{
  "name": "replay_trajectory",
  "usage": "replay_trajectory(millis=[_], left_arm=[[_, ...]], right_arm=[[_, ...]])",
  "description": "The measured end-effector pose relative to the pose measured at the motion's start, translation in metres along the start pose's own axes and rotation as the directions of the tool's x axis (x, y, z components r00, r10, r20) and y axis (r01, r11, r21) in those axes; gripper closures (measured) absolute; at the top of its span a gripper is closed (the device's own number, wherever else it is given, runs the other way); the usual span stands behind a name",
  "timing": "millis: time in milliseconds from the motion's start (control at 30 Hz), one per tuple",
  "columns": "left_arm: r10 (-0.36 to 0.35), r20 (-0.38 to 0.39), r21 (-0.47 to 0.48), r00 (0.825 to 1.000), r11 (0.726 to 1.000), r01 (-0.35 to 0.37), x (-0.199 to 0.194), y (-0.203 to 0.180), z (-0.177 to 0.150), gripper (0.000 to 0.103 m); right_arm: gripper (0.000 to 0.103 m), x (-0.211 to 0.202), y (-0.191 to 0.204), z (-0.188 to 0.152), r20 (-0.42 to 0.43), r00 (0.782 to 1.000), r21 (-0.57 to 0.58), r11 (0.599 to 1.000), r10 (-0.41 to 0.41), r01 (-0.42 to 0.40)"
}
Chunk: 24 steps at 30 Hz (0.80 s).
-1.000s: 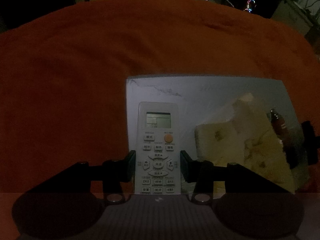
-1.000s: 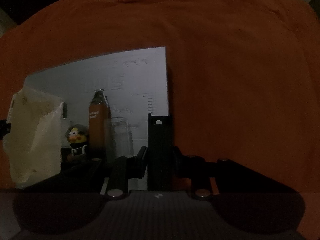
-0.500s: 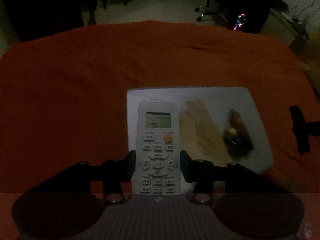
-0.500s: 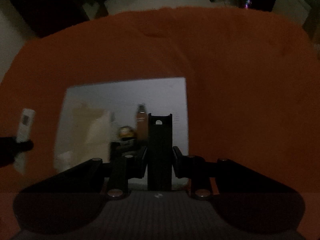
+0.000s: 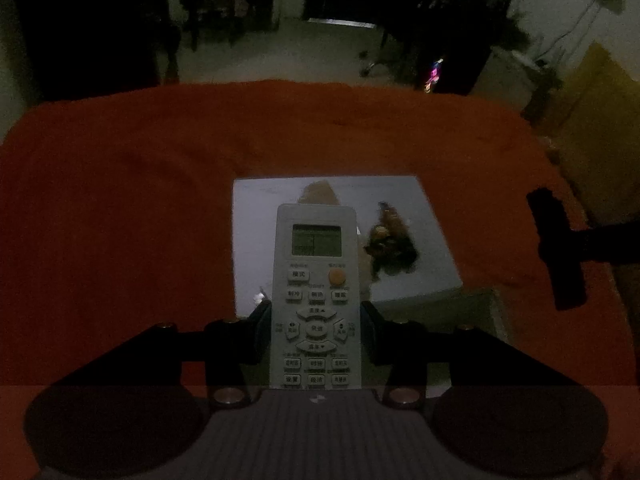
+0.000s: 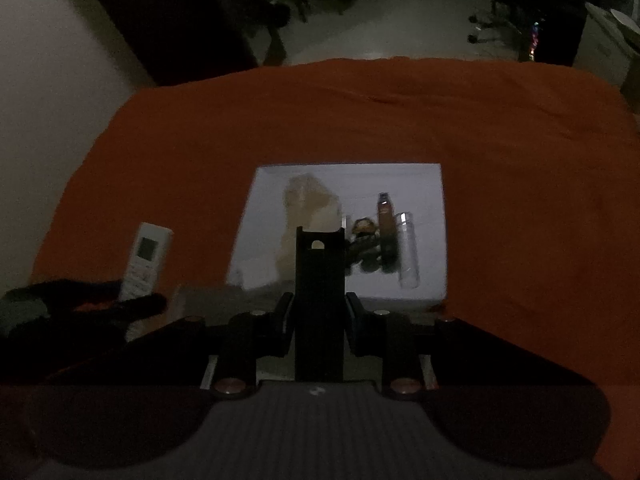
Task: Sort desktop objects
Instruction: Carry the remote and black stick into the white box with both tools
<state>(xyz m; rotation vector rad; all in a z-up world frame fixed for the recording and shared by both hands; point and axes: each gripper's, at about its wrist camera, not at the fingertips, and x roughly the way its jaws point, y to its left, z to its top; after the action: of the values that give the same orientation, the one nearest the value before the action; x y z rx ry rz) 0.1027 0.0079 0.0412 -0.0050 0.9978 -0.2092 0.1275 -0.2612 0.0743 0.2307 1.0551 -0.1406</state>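
My left gripper (image 5: 316, 320) is shut on a white remote control (image 5: 316, 280), held face up above the orange cloth (image 5: 120, 200). My right gripper (image 6: 320, 312) is shut on a flat black bar-shaped object (image 6: 320, 280). That black object (image 5: 554, 248) also shows at the right of the left wrist view, and the remote (image 6: 146, 266) at the left of the right wrist view. Below both lies a white box (image 6: 352, 178) holding a beige bag (image 6: 308, 208), a small duck figure (image 6: 364, 228), a brown bottle (image 6: 386, 220) and a clear glass (image 6: 408, 248).
The orange cloth (image 6: 520, 160) covers the whole table around the box (image 5: 256, 220). Past the far edge is a dim room with chairs and dark furniture. A pale wall stands to the left in the right wrist view.
Both grippers have risen and drawn back from the box, each keeping its object. The box now looks smaller and farther below, and the room beyond the table has come into view.
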Motion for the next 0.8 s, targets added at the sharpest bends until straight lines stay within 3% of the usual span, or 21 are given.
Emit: replay_trajectory(millis=[233,467,667,800], left_arm=[[-0.005,-0.010,-0.010,1.000,1.000,0.004,-0.010,-0.010,-0.033,0.063],[0.040,-0.008,-0.051,0.999,0.998,-0.041,0.001,-0.009,-0.055,0.063],[0.048,-0.020,-0.153,0.999,0.987,-0.051,0.019,-0.007,-0.075,0.063],[0.096,-0.010,-0.127,0.995,0.987,-0.096,0.032,-0.007,-0.082,0.063]], right_arm=[[0.075,-0.020,0.018,-0.046,-0.014,1.000,0.000,1.000,0.012,-0.012],[0.075,-0.003,0.024,-0.076,-0.045,0.999,0.024,1.000,0.015,-0.014],[0.075,0.024,0.028,-0.096,-0.043,0.996,-0.002,0.997,-0.073,0.073],[0.075,0.048,0.019,-0.110,-0.058,0.989,0.023,0.990,-0.137,0.138]])
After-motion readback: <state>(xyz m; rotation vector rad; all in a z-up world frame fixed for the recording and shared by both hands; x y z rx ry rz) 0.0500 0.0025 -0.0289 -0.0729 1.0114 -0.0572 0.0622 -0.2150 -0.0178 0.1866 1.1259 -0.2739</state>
